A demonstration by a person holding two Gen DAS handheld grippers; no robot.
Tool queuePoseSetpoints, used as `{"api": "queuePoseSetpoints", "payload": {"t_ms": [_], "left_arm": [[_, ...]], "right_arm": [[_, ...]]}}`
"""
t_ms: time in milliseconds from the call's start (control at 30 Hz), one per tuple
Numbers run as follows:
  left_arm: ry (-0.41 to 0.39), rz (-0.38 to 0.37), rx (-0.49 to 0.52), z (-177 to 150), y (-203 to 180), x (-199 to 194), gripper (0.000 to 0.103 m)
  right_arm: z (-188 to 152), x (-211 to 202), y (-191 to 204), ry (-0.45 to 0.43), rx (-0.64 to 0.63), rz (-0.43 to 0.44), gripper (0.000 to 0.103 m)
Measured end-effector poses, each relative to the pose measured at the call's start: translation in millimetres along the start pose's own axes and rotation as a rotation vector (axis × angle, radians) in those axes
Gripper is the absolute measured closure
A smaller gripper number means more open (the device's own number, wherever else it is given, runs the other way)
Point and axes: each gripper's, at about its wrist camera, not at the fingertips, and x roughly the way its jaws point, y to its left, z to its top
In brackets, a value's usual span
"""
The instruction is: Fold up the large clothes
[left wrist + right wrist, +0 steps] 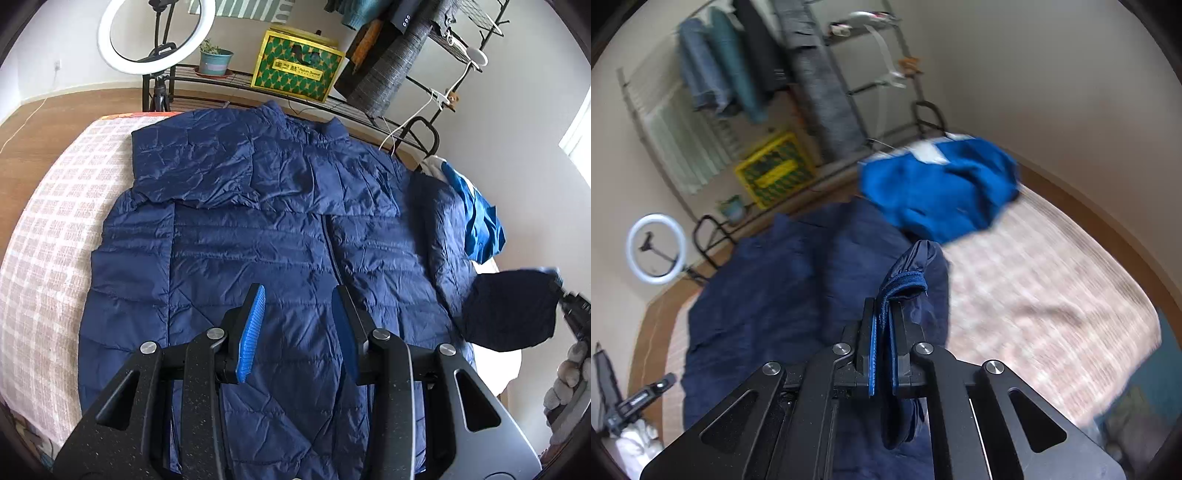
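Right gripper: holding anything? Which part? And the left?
The right gripper is shut on the navy jacket, pinching the ribbed cuff of its sleeve, lifted off the bed. The left gripper is open above the jacket, holding nothing.

1 dark blue puffy jacket (258, 240) is lying on 1 checked bed (48, 240) | 1 bright blue top (942, 192) is sitting near it | 2 grippers are showing: left gripper (299, 328), right gripper (884, 354) | 1 ring light (157, 35) is standing | 1 plant pot (215, 59) is sitting | 1 green and yellow box (297, 66) is sitting
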Motion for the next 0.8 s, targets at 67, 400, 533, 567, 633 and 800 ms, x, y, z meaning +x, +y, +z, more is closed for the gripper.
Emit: {"api": "queuePoseSetpoints", "payload": {"t_ms": [67,400,533,567,633,800], "left_arm": [[-0.004,-0.003,-0.007,2,3,0,0.065],[-0.003,0.045,-0.09,16,50,8,0.065],[-0.003,0.055,-0.136,24,70,13,0.065],[0.001,0.052,-0.146,26,72,16,0.065],[0.009,0.042,-0.161,28,74,22,0.065],[0.063,-0.001,-0.169,30,68,44,0.065]], "right_arm": [[2,9,34,-0.024,-0.047,0.077,0.099],[-35,100,159,0.147,-0.184,0.331,0.099],[-55,135,196,0.234,-0.229,0.401,0.099],[-59,141,199,0.254,-0.237,0.412,0.099],[-71,156,208,0.299,-0.259,0.426,0.099],[-83,171,213,0.396,-0.236,0.499,0.093]]}}
